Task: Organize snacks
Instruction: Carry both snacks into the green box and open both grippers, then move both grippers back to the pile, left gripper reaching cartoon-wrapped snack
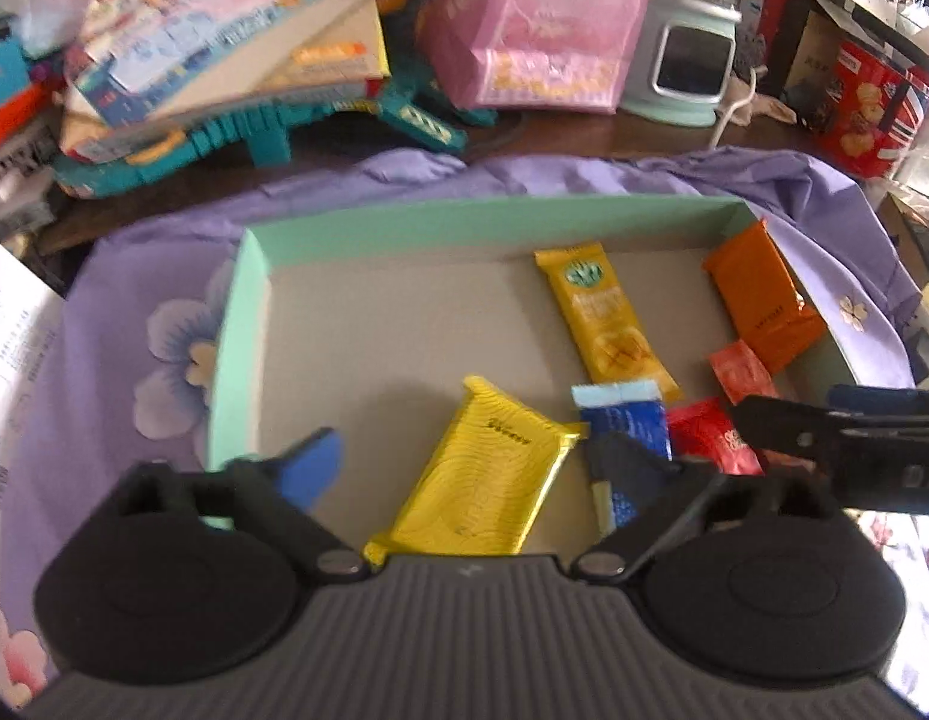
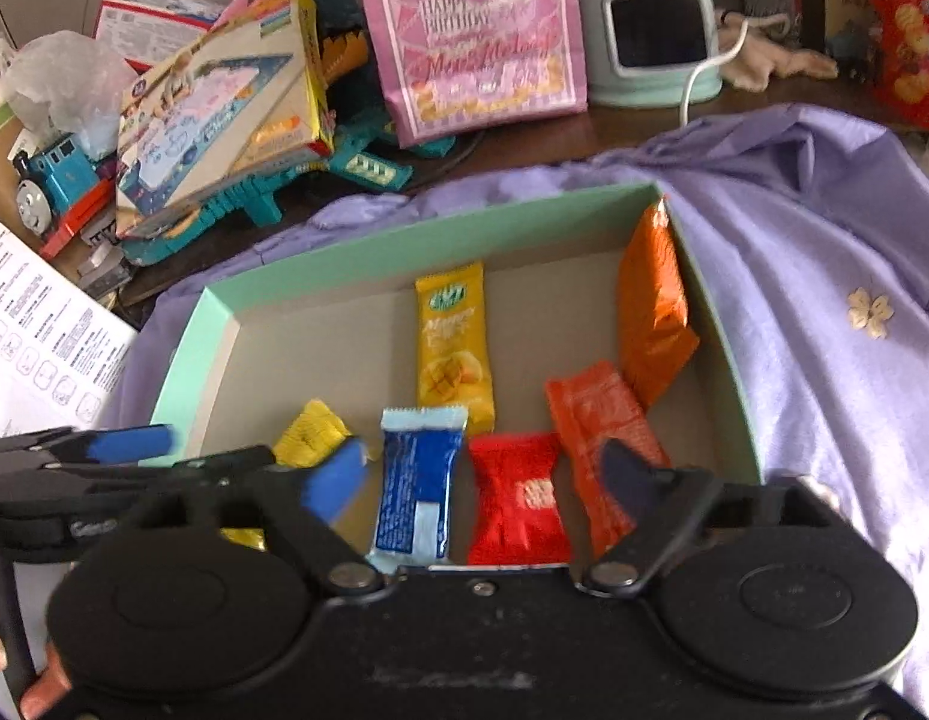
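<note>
A mint-green shallow box (image 1: 464, 213) (image 2: 404, 228) sits on a purple cloth and holds several snacks. In the left wrist view my left gripper (image 1: 470, 456) is open, its fingers either side of a yellow wafer pack (image 1: 488, 474), just above it. A mango bar (image 1: 602, 312), a blue pack (image 1: 629, 420), a red candy (image 1: 713, 435) and an orange pack (image 1: 761, 294) lie to its right. In the right wrist view my right gripper (image 2: 485, 474) is open over the blue pack (image 2: 419, 480) and red candy (image 2: 518, 498), empty. An orange-red pack (image 2: 596, 420) lies beside them.
Purple flowered cloth (image 2: 794, 276) surrounds the box. Behind it are a pink birthday bag (image 2: 470, 30), a toy box (image 2: 224, 102), a teal toy gun (image 1: 254, 138), a mint appliance (image 2: 650, 30) with a white cord, and a red biscuit box (image 1: 872, 108). A printed sheet (image 2: 38, 330) lies at left.
</note>
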`<state>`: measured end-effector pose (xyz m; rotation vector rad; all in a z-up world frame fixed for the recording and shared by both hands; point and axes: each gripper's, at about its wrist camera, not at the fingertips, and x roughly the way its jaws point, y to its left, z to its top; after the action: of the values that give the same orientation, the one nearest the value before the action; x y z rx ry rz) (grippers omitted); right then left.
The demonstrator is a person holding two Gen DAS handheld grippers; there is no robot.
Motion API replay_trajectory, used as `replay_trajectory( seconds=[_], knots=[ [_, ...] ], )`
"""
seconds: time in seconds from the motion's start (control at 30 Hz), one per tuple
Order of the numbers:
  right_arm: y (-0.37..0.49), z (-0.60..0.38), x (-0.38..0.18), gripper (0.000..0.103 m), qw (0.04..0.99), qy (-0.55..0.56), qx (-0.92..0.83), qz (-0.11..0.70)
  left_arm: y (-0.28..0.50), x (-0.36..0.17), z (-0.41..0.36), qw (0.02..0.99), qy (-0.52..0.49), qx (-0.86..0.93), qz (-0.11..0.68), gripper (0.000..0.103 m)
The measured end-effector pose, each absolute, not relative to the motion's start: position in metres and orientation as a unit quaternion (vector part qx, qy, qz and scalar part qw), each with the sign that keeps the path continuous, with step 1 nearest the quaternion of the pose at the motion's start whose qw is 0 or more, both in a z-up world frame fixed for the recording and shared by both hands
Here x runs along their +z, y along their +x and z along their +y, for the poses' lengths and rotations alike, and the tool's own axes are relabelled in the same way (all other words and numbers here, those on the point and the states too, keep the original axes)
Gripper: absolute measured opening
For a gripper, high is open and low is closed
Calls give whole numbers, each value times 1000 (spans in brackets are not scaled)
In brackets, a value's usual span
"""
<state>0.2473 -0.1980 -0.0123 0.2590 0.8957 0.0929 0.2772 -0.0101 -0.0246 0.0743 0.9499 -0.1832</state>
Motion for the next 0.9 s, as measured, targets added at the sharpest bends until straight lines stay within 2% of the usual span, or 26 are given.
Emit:
replay_trajectory(
  seconds=[0.1,0.63,0.9],
  knots=[
    [242,-198,-7,103,894,127,45,428,273,-22,-7,881,28,-89,464,101],
    [187,-186,21,103,898,119,60,420,213,2,17,883,28,-90,461,103],
    [156,-184,19,103,894,124,60,427,184,-6,37,877,30,-80,474,103]
  ],
)
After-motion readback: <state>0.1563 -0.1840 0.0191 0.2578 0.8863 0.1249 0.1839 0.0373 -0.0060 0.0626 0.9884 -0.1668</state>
